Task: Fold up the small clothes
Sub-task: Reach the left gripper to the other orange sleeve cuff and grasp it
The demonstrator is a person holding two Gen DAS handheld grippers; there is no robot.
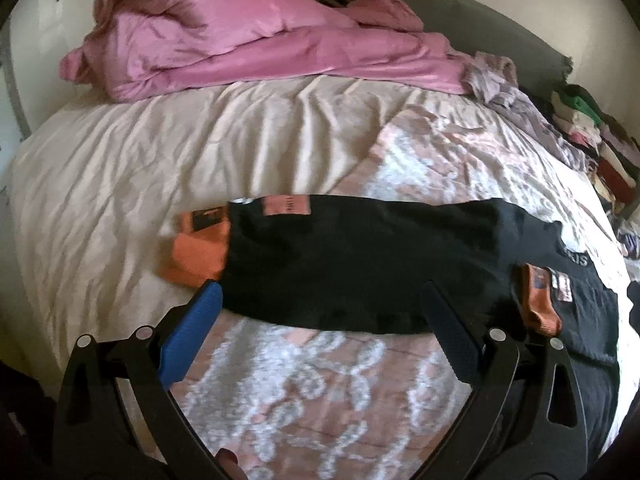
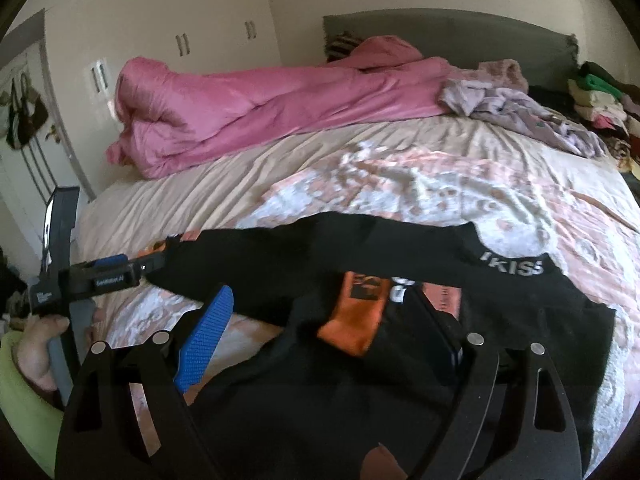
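Status – fold small clothes. One black garment (image 1: 360,264) lies flat on the patterned blanket (image 1: 320,392), close to the near edge of the bed (image 1: 100,184). Its long axis runs parallel to that near edge, crosswise to the line both grippers point along.

Left gripper (image 1: 322,292): jaws wide, nothing clamped. The garment's near hem lies just ahead of the fingertips and spans the gap between them. The blue pad (image 1: 192,336) sits just beside the garment's left end, where one orange cuff (image 1: 196,248) projects toward the left edge of the bed.

Right gripper (image 2: 324,296): jaws wide, pads not pressing on anything. It hovers over the garment's right portion, with a second orange cuff (image 2: 352,320) lying between the fingers and the lettered waistband (image 2: 516,268) farther on, toward the right edge.

Judgement: the left hand is nearer the left end and the right hand nearer the waistband end. A fold along the short axis would call for each gripper to take its own end.

Count:
- black garments being handled – one
- orange cuffs visible – two
- grippers – two, both unloaded
- pink duvet (image 1: 240,48) at the far edge – one
- stacked clothes (image 1: 580,120) at the far right corner – number cannot be told
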